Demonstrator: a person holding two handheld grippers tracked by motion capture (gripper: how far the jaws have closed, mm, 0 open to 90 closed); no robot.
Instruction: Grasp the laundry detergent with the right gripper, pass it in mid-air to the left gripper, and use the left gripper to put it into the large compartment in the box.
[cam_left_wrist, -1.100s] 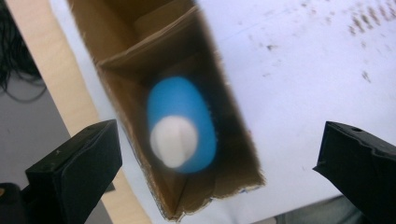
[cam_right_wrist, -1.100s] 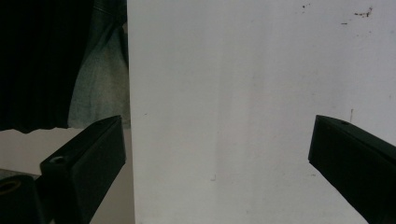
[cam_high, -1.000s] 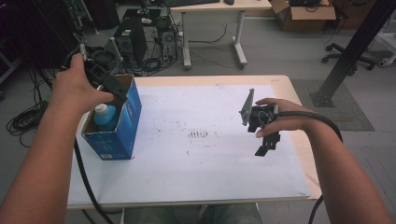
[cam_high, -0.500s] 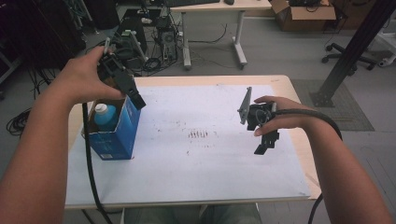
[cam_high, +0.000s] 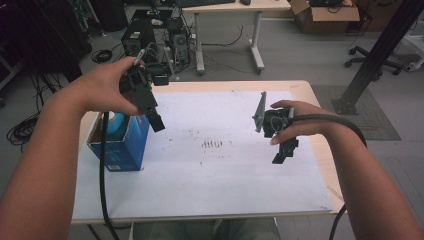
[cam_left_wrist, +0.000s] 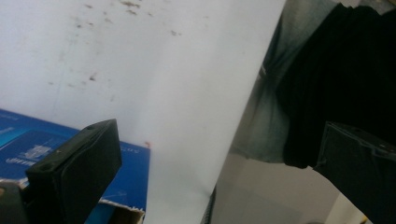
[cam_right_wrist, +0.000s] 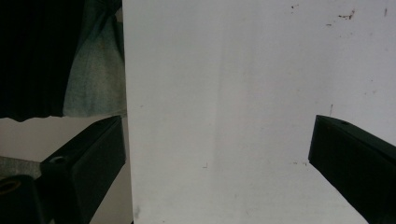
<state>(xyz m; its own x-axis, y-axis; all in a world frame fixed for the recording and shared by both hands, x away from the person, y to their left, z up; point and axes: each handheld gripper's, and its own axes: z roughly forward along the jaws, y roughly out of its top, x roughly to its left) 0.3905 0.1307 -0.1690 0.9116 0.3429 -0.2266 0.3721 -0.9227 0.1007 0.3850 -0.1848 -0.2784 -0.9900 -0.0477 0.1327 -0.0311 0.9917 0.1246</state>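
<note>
A blue cardboard box (cam_high: 122, 150) stands open at the table's left, with a pale blue-capped bottle (cam_high: 115, 122) inside it. My left gripper (cam_high: 156, 122) hangs in the air over the box's right edge, jaws pointing down toward the sheet. In the left gripper view the left gripper (cam_left_wrist: 217, 128) is open with nothing between its jaws, and the box's top (cam_left_wrist: 46, 149) lies below at the lower left. My right gripper (cam_high: 281, 156) hovers over the right side of the sheet. It stands open and empty in the right gripper view (cam_right_wrist: 217, 121).
A white paper sheet (cam_high: 215, 170) with faint dark smudges covers most of the wooden table (cam_high: 320, 100). Beyond the far edge are computer towers (cam_high: 135, 37), cables and another desk. The person's legs (cam_left_wrist: 280, 107) show past the near edge.
My left gripper has risen from the blue box and swung right, now above the box's right edge, holding nothing. The right gripper has barely moved.
</note>
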